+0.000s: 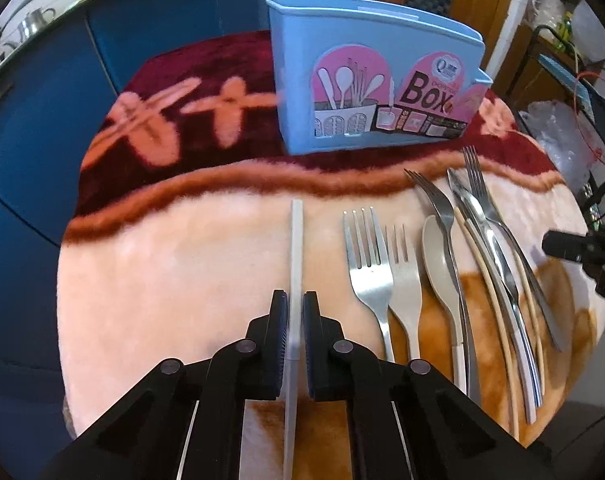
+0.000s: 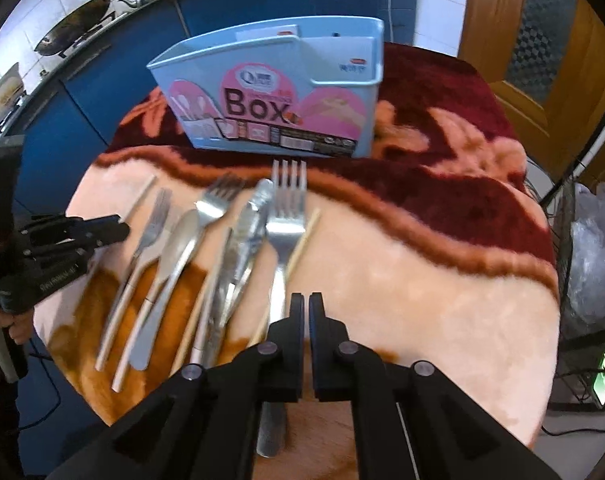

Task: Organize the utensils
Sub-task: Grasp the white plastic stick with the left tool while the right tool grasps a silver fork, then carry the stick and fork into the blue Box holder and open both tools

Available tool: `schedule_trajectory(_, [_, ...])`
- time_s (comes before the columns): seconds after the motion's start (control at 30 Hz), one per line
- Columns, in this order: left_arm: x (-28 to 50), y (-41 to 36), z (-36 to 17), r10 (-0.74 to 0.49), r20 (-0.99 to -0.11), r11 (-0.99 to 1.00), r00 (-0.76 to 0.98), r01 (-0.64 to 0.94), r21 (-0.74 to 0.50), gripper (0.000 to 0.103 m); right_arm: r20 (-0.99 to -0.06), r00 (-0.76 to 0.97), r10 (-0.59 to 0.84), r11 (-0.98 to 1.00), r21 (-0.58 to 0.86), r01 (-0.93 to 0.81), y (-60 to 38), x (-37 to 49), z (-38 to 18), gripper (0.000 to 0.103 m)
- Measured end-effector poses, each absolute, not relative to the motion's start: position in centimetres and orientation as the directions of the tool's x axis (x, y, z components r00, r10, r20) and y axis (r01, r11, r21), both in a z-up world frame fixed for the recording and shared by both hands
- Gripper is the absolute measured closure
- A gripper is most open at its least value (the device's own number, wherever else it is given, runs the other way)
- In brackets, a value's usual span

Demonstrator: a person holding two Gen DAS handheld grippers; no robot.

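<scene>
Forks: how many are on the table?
4: large fork and smaller fork side by side mid-table, third fork behind the spoon, fourth fork nearest the box. The pile may hide more.

Four forks (image 1: 367,256), three chopsticks (image 1: 296,248), one spoon (image 1: 437,252), at least one knife (image 1: 460,192), one blue utensil box (image 1: 298,80).

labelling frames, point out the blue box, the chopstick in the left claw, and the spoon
blue box (image 1: 382,80), left wrist view, front wall
chopstick (image 1: 297,248), left wrist view, shaft ahead of the claw
spoon (image 1: 436,248), left wrist view, bowl
</scene>
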State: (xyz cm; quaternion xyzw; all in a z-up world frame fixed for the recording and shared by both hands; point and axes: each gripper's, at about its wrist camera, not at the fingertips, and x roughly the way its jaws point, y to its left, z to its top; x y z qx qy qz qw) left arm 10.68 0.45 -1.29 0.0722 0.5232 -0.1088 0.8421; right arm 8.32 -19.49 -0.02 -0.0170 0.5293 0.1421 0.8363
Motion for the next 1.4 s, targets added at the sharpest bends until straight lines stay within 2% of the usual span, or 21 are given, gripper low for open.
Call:
schedule_trajectory(0.3, [10.1, -0.3, -1.4, -0.050, -0.914, 0.955, 0.403, 0.287, 0.074, 0.071, -0.913, 0.350, 0.212, 0.953, 0.113, -0.282, -17.1, 9.4, -1.5, 0.092])
schedule_trajectory(0.47, [10.4, 0.5, -1.5, -0.087, -0.922, 0.967, 0.378, 0.256, 0.014, 0.070, -0.905, 0.362, 0.224, 0.954, 0.127, -0.272, -17.4, 10.0, -1.6, 0.095])
schedule_trajectory(0.53, [10.5, 0.9, -1.6, -0.105, -0.923, 0.970, 0.370, 0.243, -0.013, 0.070, -0.900, 0.381, 0.212, 0.957, 0.111, -0.269, -17.5, 9.8, -1.4, 0.101])
schedule_trajectory(0.67, [10.4, 1.1, -1.7, -0.127, -0.918, 0.971, 0.376, 0.236, -0.038, 0.071, -0.895, 0.413, 0.168, 0.968, 0.071, -0.240, -18.4, 9.3, -0.8, 0.101])
schedule_trajectory(0.73, [10.3, 1.3, -1.6, -0.135, -0.915, 0.973, 0.380, 0.227, -0.049, 0.074, -0.895, 0.422, 0.146, 0.972, 0.051, -0.229, -19.1, 9.1, -0.6, 0.101])
schedule_trajectory(0.87, [10.1, 1.5, -1.6, -0.138, -0.919, 0.971, 0.370, 0.234, -0.052, 0.078, -0.897, 0.374, 0.236, 0.960, 0.156, -0.233, -19.9, 8.9, -0.6, 0.101])
schedule_trajectory(1.0, [10.2, 1.5, -1.6, -0.132, -0.933, 0.968, 0.336, 0.248, -0.047, 0.078, -0.902, 0.351, 0.251, 0.949, 0.159, -0.271, -18.8, 9.1, -0.6, 0.085])
schedule_trajectory(1.17, [10.6, 1.2, -1.6, -0.122, -0.935, 0.964, 0.333, 0.262, -0.033, 0.079, -0.904, 0.356, 0.239, 0.950, 0.143, -0.277, -17.8, 10.0, -0.5, 0.080])
schedule_trajectory(1.27, [10.8, 0.9, -1.6, -0.129, -0.927, 0.964, 0.352, 0.264, -0.034, 0.087, -0.902, 0.371, 0.219, 0.955, 0.120, -0.272, -17.4, 11.2, -0.4, 0.071])
schedule_trajectory(1.33, [11.1, 1.0, -1.5, -0.155, -0.917, 0.962, 0.367, 0.265, -0.057, 0.095, -0.896, 0.392, 0.209, 0.959, 0.110, -0.260, -17.3, 12.2, -0.3, 0.056])
schedule_trajectory(1.4, [11.3, 1.3, -1.5, -0.180, -0.909, 0.962, 0.375, 0.260, -0.083, 0.096, -0.889, 0.405, 0.214, 0.961, 0.117, -0.251, -17.3, 13.2, -0.5, 0.055])
